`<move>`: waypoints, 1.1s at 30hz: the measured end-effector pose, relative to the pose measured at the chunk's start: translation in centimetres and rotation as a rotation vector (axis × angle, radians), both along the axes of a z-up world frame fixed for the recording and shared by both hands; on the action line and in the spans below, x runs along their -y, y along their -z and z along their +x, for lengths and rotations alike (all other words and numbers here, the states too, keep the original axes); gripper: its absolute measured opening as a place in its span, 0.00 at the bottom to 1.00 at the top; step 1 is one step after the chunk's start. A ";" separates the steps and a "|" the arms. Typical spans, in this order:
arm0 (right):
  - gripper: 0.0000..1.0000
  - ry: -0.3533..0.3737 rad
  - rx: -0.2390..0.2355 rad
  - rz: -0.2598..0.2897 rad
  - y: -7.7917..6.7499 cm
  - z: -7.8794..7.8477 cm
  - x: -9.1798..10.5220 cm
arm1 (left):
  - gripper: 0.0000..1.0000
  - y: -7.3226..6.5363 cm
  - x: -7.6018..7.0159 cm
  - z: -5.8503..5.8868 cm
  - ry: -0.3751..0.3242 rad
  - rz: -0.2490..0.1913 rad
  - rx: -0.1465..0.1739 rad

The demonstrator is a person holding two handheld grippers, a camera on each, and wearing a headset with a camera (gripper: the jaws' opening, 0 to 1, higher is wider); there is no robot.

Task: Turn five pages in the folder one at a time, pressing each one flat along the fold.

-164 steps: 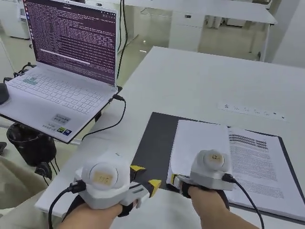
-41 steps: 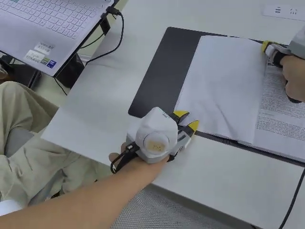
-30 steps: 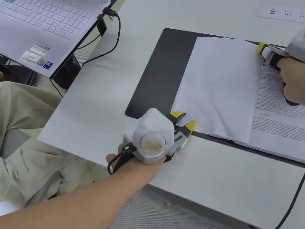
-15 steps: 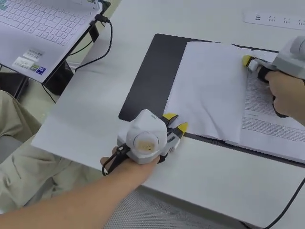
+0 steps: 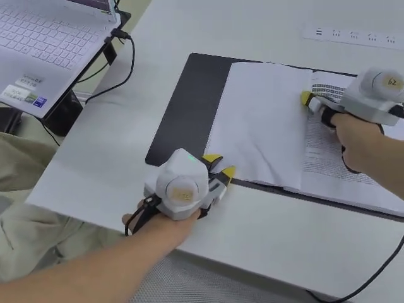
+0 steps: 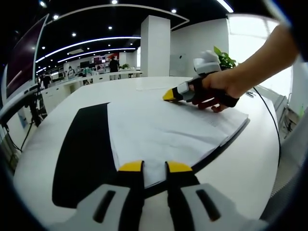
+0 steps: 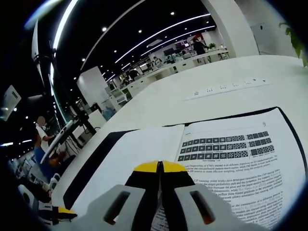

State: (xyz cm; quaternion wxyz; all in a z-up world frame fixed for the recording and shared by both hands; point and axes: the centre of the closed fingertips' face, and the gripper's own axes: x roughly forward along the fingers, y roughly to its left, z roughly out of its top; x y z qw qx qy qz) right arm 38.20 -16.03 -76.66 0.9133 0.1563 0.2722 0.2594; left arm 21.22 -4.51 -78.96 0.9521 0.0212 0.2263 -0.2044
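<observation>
- One folder (image 5: 180,120) lies open on the surface (image 5: 265,227), with one blank page (image 5: 265,120) lying left of the fold.
- Right gripper (image 5: 308,100): fingers pressed together, tips at the fold.
- Left gripper (image 5: 219,165): fingers slightly spread at the folder's near edge.

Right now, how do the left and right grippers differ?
The left gripper has its jaws slightly apart; the right gripper has them closed together. The left sits at the near edge of the folder, by the bottom corner of the blank page; the right is at the fold, toward the far end, beside the printed page. Both have yellow tips.
</observation>
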 end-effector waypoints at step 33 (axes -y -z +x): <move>0.00 -0.033 -0.009 0.023 0.2 -7.8 0.4 | 0.16 -0.1 0.1 -0.1 0.010 0.013 0.004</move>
